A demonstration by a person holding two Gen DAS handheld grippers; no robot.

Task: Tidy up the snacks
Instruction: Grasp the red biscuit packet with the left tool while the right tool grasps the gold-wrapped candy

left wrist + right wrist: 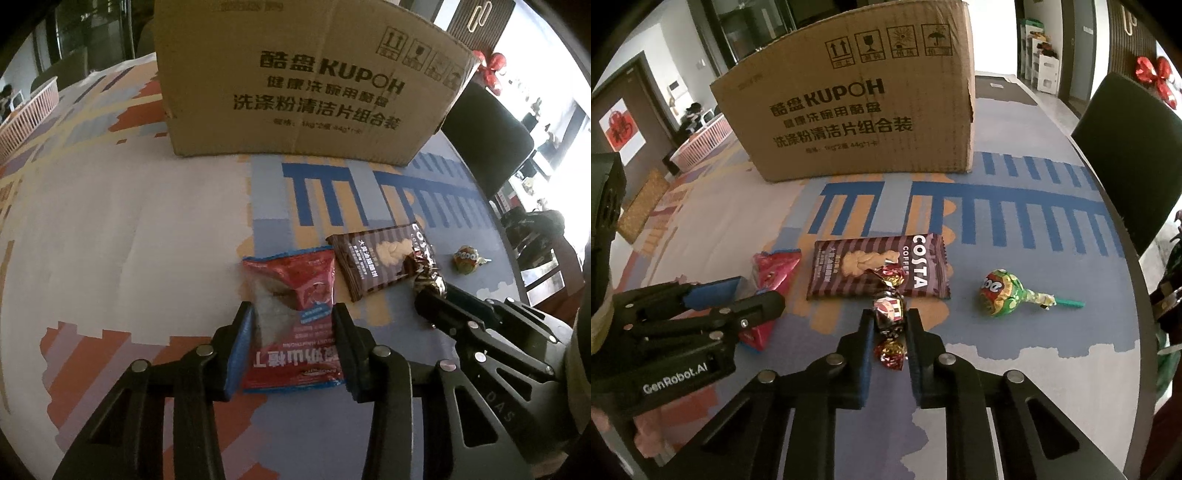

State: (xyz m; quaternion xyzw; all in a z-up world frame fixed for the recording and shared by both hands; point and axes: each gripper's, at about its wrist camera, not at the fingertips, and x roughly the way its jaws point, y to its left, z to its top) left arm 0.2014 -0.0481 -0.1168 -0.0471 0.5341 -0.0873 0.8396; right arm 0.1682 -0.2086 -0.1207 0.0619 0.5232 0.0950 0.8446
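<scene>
One cardboard box (857,107), two snack packets (291,317) (879,267), one wrapped candy (889,310), one lollipop (1004,293).

Both wrist views are dim and muted, with daylight entering from blown-out white windows at the upper right. The cardboard box (295,77) face is in shade, its print still readable, and it drops a soft shadow along the tablecloth (129,221) at its base. Foil on the wrapped candy (889,312) and the lollipop (1001,293) catches small glints. Fisheye distortion bows the box and table edge, and black vignetting fills the corners. Near gripper fingers (864,354) look slightly soft
</scene>
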